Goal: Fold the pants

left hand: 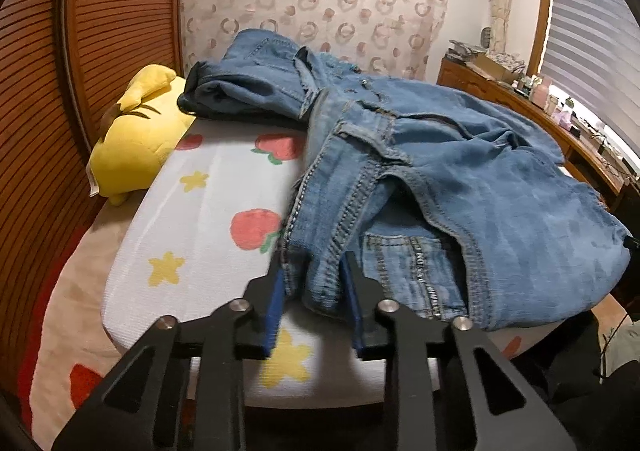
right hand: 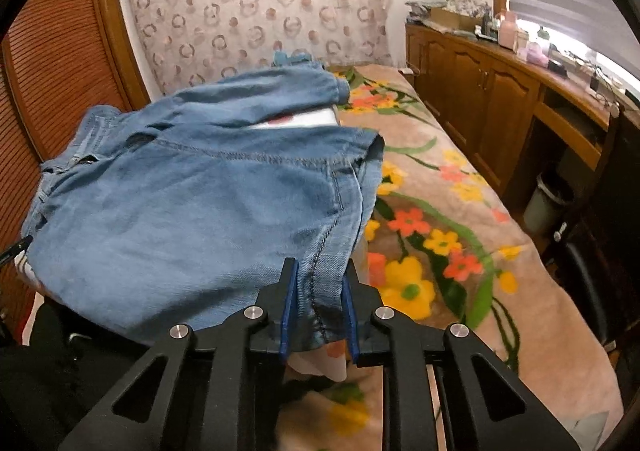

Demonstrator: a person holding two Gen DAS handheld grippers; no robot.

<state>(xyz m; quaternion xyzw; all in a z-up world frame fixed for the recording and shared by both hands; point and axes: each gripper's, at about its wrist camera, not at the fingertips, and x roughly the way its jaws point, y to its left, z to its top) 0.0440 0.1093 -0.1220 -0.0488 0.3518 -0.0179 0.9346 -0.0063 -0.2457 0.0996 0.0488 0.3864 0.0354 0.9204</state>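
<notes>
Blue jeans (left hand: pixel 440 171) lie bunched on a white pad printed with strawberries and stars (left hand: pixel 192 219). In the left wrist view the waistband end with a studded pocket is nearest, and my left gripper (left hand: pixel 314 267) is shut on a fold of denim by the waistband seam, blue pads pressing both sides. The right wrist view shows the jeans (right hand: pixel 180 203) as a broad, smoother expanse of leg fabric. My right gripper (right hand: pixel 322 271) is shut on their near edge along a stitched seam, and the cloth there is lifted off the bed.
A yellow plush toy (left hand: pixel 136 139) lies at the pad's far left against a wooden louvred door (left hand: pixel 36 91). A floral blanket (right hand: pixel 440 231) covers the bed to the right. Beyond it stand wooden cabinets (right hand: pixel 480 91) with clutter on top, and a grey bin (right hand: pixel 548 203).
</notes>
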